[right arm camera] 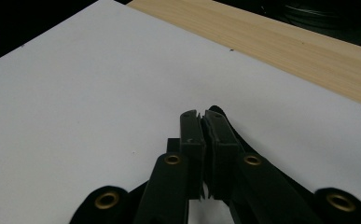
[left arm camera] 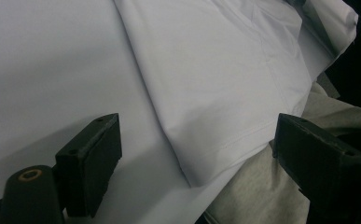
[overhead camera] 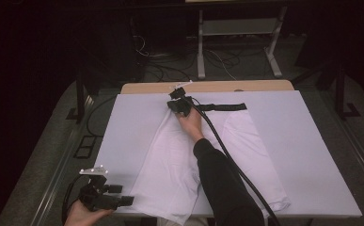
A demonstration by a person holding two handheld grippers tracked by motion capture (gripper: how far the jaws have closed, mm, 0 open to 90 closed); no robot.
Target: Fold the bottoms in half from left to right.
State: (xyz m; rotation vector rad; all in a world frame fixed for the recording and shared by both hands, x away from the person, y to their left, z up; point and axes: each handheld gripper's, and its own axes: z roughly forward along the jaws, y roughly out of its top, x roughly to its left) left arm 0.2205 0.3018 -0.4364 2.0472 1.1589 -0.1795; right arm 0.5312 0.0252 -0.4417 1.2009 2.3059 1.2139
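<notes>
Garment (overhead camera: 179, 160) hem (left arm camera: 225, 144) — wood edge (right arm camera: 281, 46) beyond

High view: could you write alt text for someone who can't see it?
A person's right hand-held gripper rests at the black waistband of a white garment spread on a white-covered table. The left hand-held gripper sits at the table's near left corner, beside the garment's hem.

white garment (overhead camera: 170, 169) hem cut off below
</notes>
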